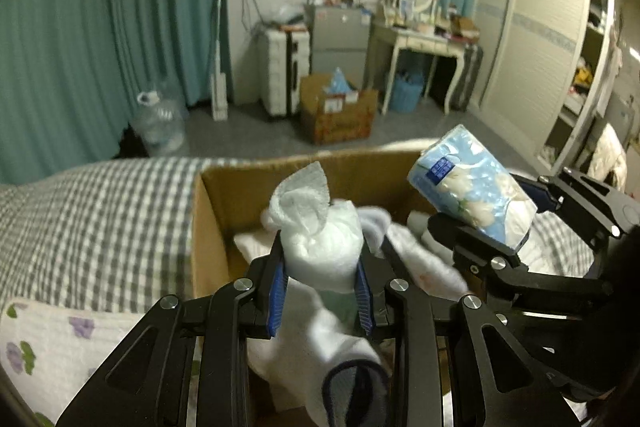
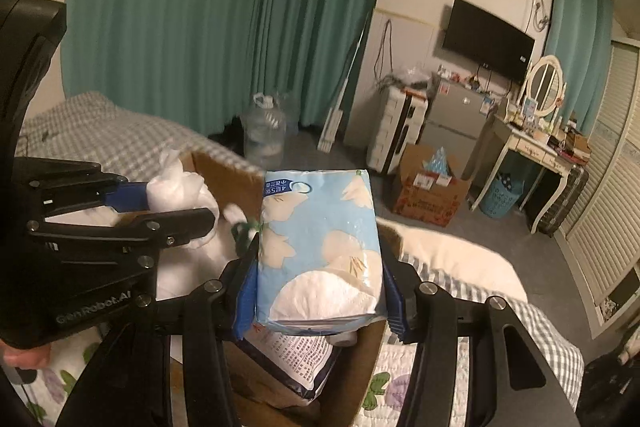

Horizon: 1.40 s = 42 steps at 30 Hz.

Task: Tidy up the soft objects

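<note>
Left gripper (image 1: 322,283): clamped tight on a white bundle (image 1: 320,227) of soft cloth or tissue, its blue pads pressing both sides; a white sock (image 1: 340,359) with a dark cuff hangs below it.
Right gripper (image 2: 320,291): about half open, its jaws closed around a blue tissue pack (image 2: 320,243) printed with pale flowers, gripped at the lower end.
Where the soft things are: both held in the air over the open cardboard box (image 1: 212,227), which sits on the bed (image 1: 92,219).
Box contents: white soft pieces (image 1: 416,255) already lie inside; in the right wrist view a printed packet (image 2: 296,359) lies just under the tissue pack.
Step in hand, as I judge it: lowering both loads into the box.
Doing it well: bring each one down inside the walls before letting go; place the pack flat on the packet; keep the two grippers apart, since they are near each other over the same opening.
In the way: the near box wall and the dangling sock, which could catch on the rim.
Around: checked bedcover, a flowered quilt (image 1: 44,339) beside the box, teal curtains (image 1: 100,27), a water jug (image 1: 158,123) on the floor, a second box (image 1: 340,111), a dressing table (image 1: 420,39).
</note>
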Motion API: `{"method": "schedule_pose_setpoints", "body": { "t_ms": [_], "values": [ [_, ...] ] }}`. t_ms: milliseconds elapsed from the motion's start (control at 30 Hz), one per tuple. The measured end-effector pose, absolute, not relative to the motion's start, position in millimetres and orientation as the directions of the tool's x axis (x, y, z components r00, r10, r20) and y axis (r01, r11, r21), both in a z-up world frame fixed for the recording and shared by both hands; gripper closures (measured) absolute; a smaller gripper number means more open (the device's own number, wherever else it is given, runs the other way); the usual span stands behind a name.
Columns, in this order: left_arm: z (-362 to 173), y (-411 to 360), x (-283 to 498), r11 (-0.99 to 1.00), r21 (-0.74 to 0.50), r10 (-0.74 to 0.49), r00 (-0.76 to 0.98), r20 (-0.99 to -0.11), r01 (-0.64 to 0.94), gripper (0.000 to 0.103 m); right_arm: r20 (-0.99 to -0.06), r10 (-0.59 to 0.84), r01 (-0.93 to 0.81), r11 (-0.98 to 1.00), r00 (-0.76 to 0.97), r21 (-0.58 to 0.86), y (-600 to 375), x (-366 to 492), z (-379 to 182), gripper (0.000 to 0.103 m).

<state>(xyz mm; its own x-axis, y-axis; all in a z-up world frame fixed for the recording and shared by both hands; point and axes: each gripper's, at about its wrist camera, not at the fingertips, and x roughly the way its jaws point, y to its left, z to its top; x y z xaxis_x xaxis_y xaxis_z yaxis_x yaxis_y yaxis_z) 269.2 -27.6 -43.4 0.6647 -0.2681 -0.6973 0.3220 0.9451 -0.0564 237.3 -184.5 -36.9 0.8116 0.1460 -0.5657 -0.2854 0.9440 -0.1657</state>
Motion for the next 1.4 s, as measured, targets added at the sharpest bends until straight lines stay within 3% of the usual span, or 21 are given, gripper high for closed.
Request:
{"method": "schedule_pose_setpoints", "body": {
  "t_ms": [267, 400, 500, 533, 600, 767, 1033, 1100, 1133, 1200, 1233, 1400],
  "values": [
    [-59, -32, 278, 0.955, -0.066, -0.238, 0.614, -0.752, 0.289, 0.064, -0.677, 0.148, -0.308, 0.943, 0.721, -0.123, -190, 261, -72, 0.049],
    [-50, -30, 277, 0.95, -0.113, -0.271, 0.596, -0.756, 0.29, 0.06, -0.663, 0.138, -0.293, 0.948, 0.736, -0.128, -196, 258, -69, 0.032],
    [-39, -32, 272, 0.949, -0.098, -0.268, 0.601, -0.752, 0.301, 0.056, -0.645, 0.135, -0.279, 0.952, 0.752, -0.126, -201, 252, -60, 0.032],
    [-31, -33, 267, 0.951, -0.078, -0.255, 0.617, -0.745, 0.298, 0.053, -0.64, 0.133, -0.272, 0.954, 0.756, -0.123, -202, 250, -57, 0.031],
    [-21, -32, 264, 0.957, -0.057, -0.232, 0.635, -0.736, 0.284, 0.038, -0.628, 0.131, -0.26, 0.958, 0.767, -0.118, -205, 244, -47, 0.031],
    [11, -24, 248, 0.959, -0.088, -0.251, 0.671, -0.698, 0.268, 0.024, -0.587, 0.133, -0.227, 0.97, 0.799, -0.09, -216, 220, -16, 0.025],
    [80, -8, 197, 0.968, -0.073, -0.236, 0.774, -0.587, 0.24, 0.023, -0.511, 0.126, -0.204, 0.974, 0.85, -0.1, -219, 169, 40, 0.022],
    [98, -1, 179, 0.971, -0.064, -0.226, 0.806, -0.547, 0.229, 0.023, -0.481, 0.128, -0.196, 0.976, 0.867, -0.094, -221, 151, 56, 0.016],
    [105, 2, 172, 0.973, -0.06, -0.22, 0.818, -0.531, 0.223, 0.021, -0.467, 0.13, -0.193, 0.977, 0.875, -0.088, -221, 142, 63, 0.013],
    [118, 7, 153, 0.979, -0.046, -0.196, 0.85, -0.49, 0.199, 0.006, -0.434, 0.133, -0.181, 0.981, 0.891, -0.07, -224, 123, 80, 0.008],
    [126, 11, 141, 0.981, -0.038, -0.184, 0.87, -0.457, 0.188, 0.003, -0.42, 0.133, -0.175, 0.983, 0.898, -0.063, -226, 114, 88, 0.007],
    [157, 20, 87, 0.987, 0.025, -0.139, 0.934, -0.328, 0.156, 0.0, -0.348, 0.135, -0.152, 0.988, 0.928, -0.02, -229, 65, 124, 0.0]
  ]
}}
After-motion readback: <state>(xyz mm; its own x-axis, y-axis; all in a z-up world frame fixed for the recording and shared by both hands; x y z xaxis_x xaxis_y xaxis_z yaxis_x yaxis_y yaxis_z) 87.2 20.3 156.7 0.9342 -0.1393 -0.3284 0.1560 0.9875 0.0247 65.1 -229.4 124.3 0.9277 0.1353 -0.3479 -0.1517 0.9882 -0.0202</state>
